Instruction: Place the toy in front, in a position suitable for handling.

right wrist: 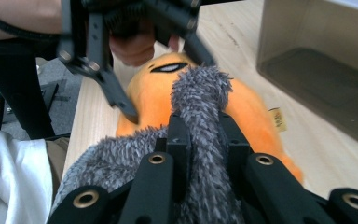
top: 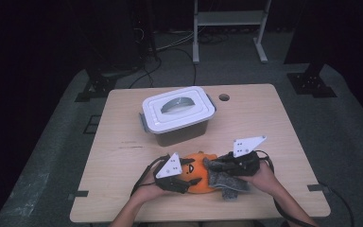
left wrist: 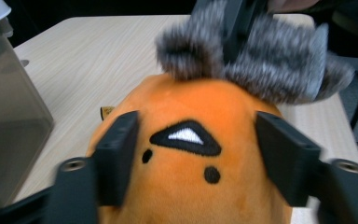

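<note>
Wood table (top: 283,142): orange plush toy (left wrist: 191,186) (black stitched eye, two dots), left gripper (left wrist: 196,154) jaws apart astride it; right gripper (right wrist: 200,140) clamped on grey fuzzy cloth (right wrist: 200,93).

I see a light wooden table (top: 123,142) on grey carpet floor (top: 350,137); a white metal frame (top: 229,28) stands at upper centre, in darkness.

The orange plush toy (left wrist: 200,121) is soft, short-napped cloth with embroidered black marks; the grey furry cloth (right wrist: 200,116) is shaggy. The table (top: 264,123) is pale matt wood grain, and the lidded storage box (top: 177,116) is smooth plastic.
</note>
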`<state>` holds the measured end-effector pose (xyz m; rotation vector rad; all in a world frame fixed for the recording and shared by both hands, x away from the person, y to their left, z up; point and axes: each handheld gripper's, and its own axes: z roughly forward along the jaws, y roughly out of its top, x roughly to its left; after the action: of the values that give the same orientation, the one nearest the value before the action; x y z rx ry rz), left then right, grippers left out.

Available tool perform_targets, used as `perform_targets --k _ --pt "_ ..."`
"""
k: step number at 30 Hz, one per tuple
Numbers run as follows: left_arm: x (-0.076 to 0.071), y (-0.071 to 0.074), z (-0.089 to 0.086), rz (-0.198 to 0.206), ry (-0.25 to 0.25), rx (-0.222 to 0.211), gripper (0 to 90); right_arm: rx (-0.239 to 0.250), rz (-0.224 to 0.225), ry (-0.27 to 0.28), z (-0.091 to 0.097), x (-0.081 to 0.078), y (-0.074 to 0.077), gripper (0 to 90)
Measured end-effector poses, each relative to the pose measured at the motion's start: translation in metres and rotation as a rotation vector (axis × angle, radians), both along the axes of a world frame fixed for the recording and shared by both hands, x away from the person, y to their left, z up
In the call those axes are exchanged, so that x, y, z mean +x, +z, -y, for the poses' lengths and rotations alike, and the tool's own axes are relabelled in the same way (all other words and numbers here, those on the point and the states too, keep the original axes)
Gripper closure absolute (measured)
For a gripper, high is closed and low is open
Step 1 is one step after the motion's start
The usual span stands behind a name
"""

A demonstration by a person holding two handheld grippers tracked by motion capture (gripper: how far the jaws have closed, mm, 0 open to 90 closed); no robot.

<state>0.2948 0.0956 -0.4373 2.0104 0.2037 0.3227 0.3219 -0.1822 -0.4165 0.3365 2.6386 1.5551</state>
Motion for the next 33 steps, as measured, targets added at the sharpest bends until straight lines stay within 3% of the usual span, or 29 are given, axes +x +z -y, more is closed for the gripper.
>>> perform_targets --k 3,7,14,16,22,25,27,30,33 --pt "0.003 0.003 -0.007 -0.014 -0.004 -0.047 19.1 -0.004 0.001 0.002 -0.001 -0.002 -0.004 77.8" --pt "0.005 0.000 -0.008 -0.036 -0.002 0.006 30.2 -0.014 0.002 0.000 0.003 -0.005 -0.004 77.8" --pt "0.002 -0.001 -0.009 -0.062 -0.003 0.012 35.6 -0.060 -0.027 -0.043 0.024 -0.008 -0.012 77.7" --pt "0.001 -0.001 -0.009 -0.057 -0.008 0.017 35.8 -0.043 -0.030 -0.050 0.028 -0.009 -0.009 77.7" --pt "-0.004 0.000 -0.005 -0.047 -0.043 0.018 33.1 -0.003 0.016 0.002 0.002 -0.006 0.012 77.7" --pt "-0.002 0.004 -0.011 -0.048 -0.054 -0.011 26.2 -0.045 0.029 0.025 -0.013 -0.004 0.009 77.7" --pt "0.000 0.006 -0.015 -0.059 -0.039 -0.034 23.0 -0.041 0.023 0.032 -0.015 -0.006 0.003 77.7" --pt "-0.001 0.002 -0.013 -0.051 -0.038 0.016 29.8 -0.022 0.006 0.030 -0.009 -0.008 0.000 77.7" --pt "-0.005 0.003 -0.009 -0.041 -0.049 0.036 35.8 -0.027 -0.014 0.021 0.001 -0.008 -0.003 77.7"
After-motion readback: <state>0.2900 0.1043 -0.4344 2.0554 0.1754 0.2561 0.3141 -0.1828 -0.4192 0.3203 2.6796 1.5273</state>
